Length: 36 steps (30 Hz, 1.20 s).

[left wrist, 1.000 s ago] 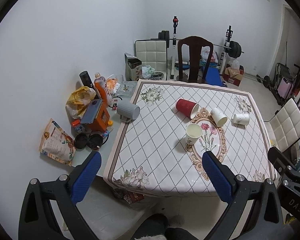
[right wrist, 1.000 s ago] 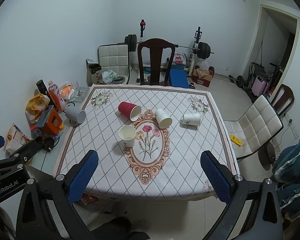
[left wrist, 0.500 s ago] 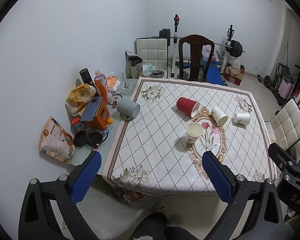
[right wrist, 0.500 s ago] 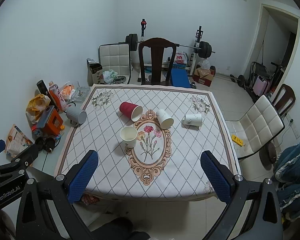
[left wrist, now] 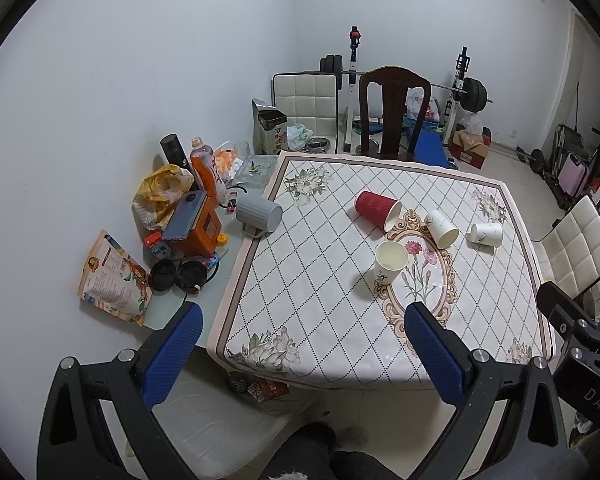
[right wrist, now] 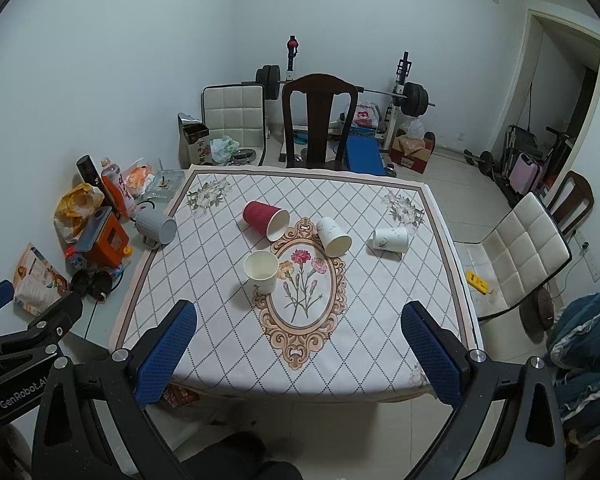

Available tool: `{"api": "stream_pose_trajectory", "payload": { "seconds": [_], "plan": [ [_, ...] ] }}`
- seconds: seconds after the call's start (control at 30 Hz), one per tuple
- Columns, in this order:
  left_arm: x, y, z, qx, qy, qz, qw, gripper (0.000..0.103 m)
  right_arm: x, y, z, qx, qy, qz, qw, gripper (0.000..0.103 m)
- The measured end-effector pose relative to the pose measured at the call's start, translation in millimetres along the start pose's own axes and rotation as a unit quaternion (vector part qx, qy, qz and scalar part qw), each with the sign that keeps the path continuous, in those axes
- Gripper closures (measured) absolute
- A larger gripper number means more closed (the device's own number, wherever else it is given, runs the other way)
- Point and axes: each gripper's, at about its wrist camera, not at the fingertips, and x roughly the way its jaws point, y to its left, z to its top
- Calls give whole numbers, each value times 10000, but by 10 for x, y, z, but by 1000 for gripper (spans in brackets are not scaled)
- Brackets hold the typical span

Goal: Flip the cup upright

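Table (right wrist: 380, 320) with a diamond-patterned cloth, seen from above its near edge through both wrist cameras. Beyond the cloth's left edge, a strip of bare tabletop carries clutter (right wrist: 96, 232) set against the wall: bottles, a yellow bag, an orange box and a snack packet. A grey mug (right wrist: 156, 227) lies on its side at the left edge of the cloth, toward the far left corner. Left gripper (left wrist: 300, 344): both blue-padded fingers spread wide, holding nothing, hovering off the near edge. On the cloth, left to right: a red cup (right wrist: 265, 219) on its side left of centre, mouth toward the near right; an upright paper cup (right wrist: 262, 271) nearer the viewer, at the left rim of the oval floral medallion (right wrist: 300, 292); a white cup (right wrist: 333, 236) tipped over at the medallion's far right rim, mouth toward the near edge; a second white cup (right wrist: 390, 239) on its side farther right, well inside the right edge. The cups stand apart from one another. The near half of the cloth, from medallion to near edge, is bare. Right gripper (right wrist: 300, 344): fingers likewise wide apart and empty, above the near edge. A dark wooden chair (right wrist: 319, 120) stands at the far edge, and a white padded chair (right wrist: 516, 248) at the right edge.
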Motion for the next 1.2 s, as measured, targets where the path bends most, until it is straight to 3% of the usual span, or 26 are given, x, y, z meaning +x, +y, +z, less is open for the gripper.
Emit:
{"api": "stream_pose_trajectory", "payload": {
  "seconds": [1.2],
  "plan": [
    [6, 3, 9, -17, -10, -13, 10000, 0, 10, 23, 6, -36, 26, 36, 10000, 0]
  ]
}}
